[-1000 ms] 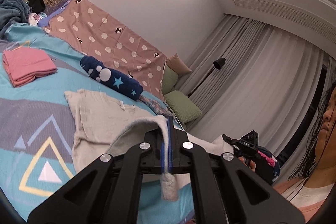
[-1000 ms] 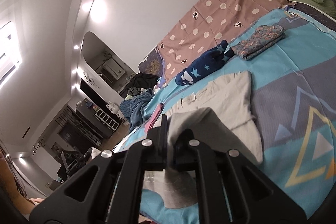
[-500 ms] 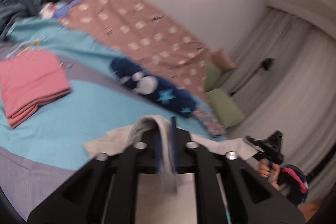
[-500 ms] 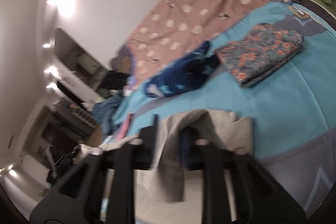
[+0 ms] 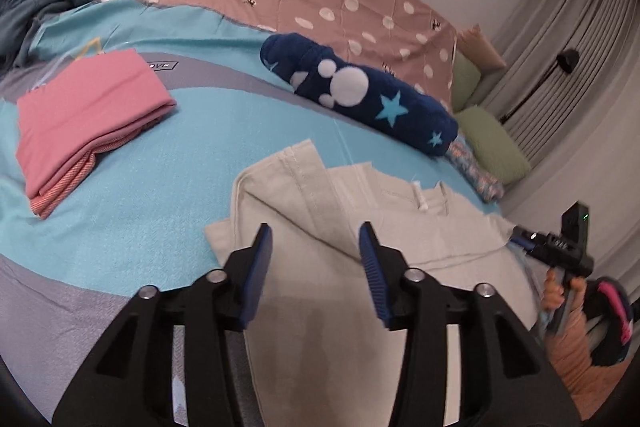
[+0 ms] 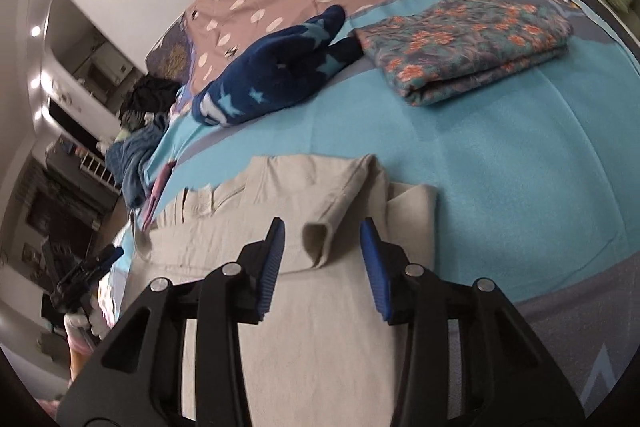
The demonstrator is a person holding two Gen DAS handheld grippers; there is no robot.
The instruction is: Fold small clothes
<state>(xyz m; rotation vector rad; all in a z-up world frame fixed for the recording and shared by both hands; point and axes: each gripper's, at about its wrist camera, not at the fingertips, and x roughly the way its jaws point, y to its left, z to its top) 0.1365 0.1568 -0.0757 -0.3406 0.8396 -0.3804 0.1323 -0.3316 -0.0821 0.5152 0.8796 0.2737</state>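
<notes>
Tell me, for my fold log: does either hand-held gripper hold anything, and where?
Nothing: both jaws stand open above the beige garment, which lies released.

green pillows, floor lamp, curtains

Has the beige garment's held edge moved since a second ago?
Yes. The beige garment has been carried toward the navy plush and dropped flat, folded over; both the left gripper and right gripper have just opened, nothing between them.

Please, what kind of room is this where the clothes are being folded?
Most likely a bedroom at home: the folding is done on a bed with a blue patterned sheet, green pillows lie at its end, and grey curtains hang behind.
</notes>
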